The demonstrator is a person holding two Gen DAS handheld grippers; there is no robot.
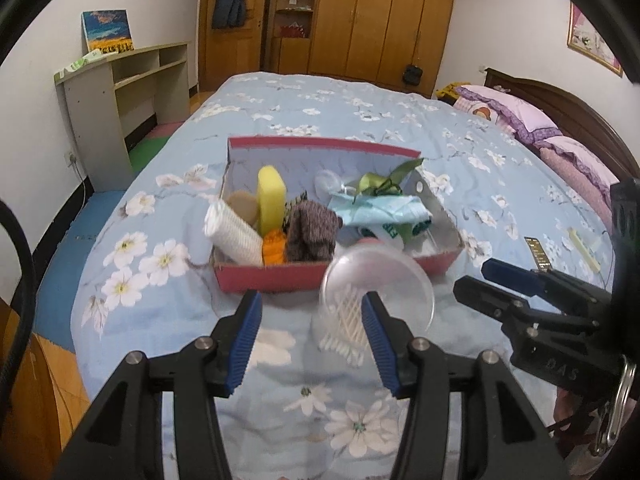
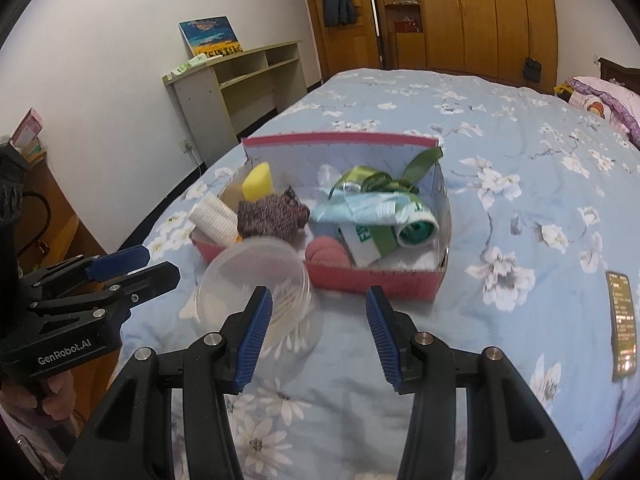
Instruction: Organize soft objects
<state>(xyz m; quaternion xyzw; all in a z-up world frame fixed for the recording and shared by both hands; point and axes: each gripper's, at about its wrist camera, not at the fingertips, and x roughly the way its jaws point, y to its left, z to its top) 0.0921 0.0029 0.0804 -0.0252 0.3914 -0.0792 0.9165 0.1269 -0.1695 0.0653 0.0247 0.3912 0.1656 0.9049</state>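
Observation:
A red cardboard box [image 1: 280,278] [image 2: 380,280] sits on the bed, packed with soft things: a yellow sponge [image 1: 271,196] [image 2: 259,186], a white roll [image 1: 236,236] [image 2: 214,216], a brown knitted piece [image 1: 312,232] [image 2: 272,214], a green ribbon [image 1: 384,184] [image 2: 372,180] and a light blue cloth bundle [image 1: 380,210] [image 2: 372,210]. A clear round tub of cotton swabs [image 1: 384,276] [image 2: 256,268] lies tipped in front of the box. My left gripper [image 1: 311,298] [image 2: 160,263] is open and empty, with the tub just past its right finger. My right gripper [image 2: 317,294] [image 1: 474,278] is open and empty short of the box.
The blue floral bedspread [image 1: 320,112] [image 2: 500,140] spreads all around the box. A phone [image 2: 622,324] [image 1: 540,254] lies on it to the right. Pink pillows [image 1: 520,116] line the headboard. A shelf desk [image 1: 120,92] and wooden wardrobes [image 1: 380,16] stand beyond the bed.

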